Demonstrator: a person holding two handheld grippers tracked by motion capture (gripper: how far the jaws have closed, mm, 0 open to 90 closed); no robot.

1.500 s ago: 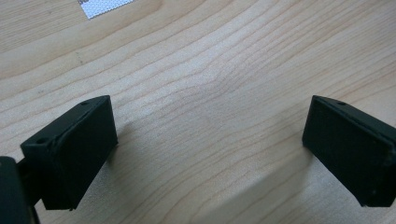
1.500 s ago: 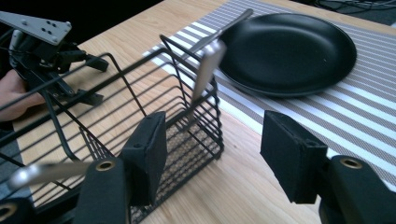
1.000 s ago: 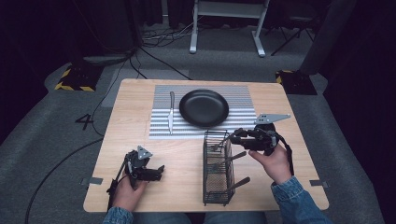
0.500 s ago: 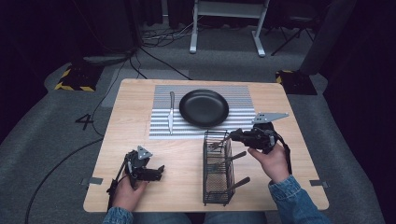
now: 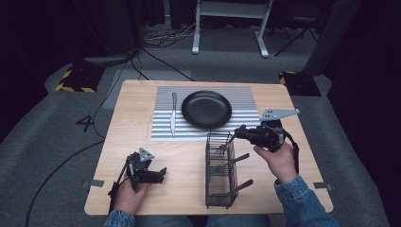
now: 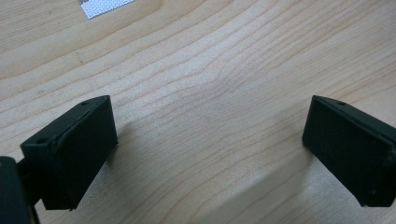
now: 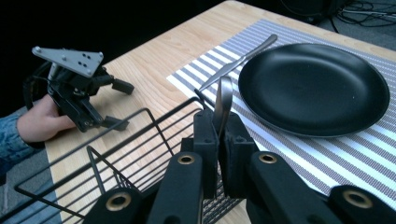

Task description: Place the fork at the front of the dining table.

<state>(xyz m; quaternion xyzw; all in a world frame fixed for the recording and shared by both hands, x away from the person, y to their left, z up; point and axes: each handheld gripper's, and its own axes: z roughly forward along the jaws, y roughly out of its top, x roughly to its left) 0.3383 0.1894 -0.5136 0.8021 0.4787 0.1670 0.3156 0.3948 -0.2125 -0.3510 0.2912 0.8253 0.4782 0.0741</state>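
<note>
My right gripper [image 5: 239,133] [image 7: 219,125] hangs over the top right rim of the black wire basket [image 5: 221,173] [image 7: 116,140]. Its jaws are shut on the flat handle of a metal utensil [image 7: 223,100], whose other end [image 5: 223,147] dips toward the basket. Two more utensil handles [image 5: 239,158] stick out of the basket's right side. My left gripper [image 5: 161,174] [image 6: 205,154] rests open on the bare wood at the front left, with nothing between its fingers [image 6: 74,149]; it also shows far off in the right gripper view [image 7: 114,105].
A black plate [image 5: 206,109] [image 7: 314,88] lies on a striped placemat [image 5: 246,97] at the back of the table [image 5: 137,109]. A knife [image 5: 173,113] [image 7: 236,63] lies left of the plate. Bare wood lies between the left gripper and the basket.
The right gripper has closed on the utensil's handle and lifted a little above the basket rim. The left gripper has stayed where it was.
</note>
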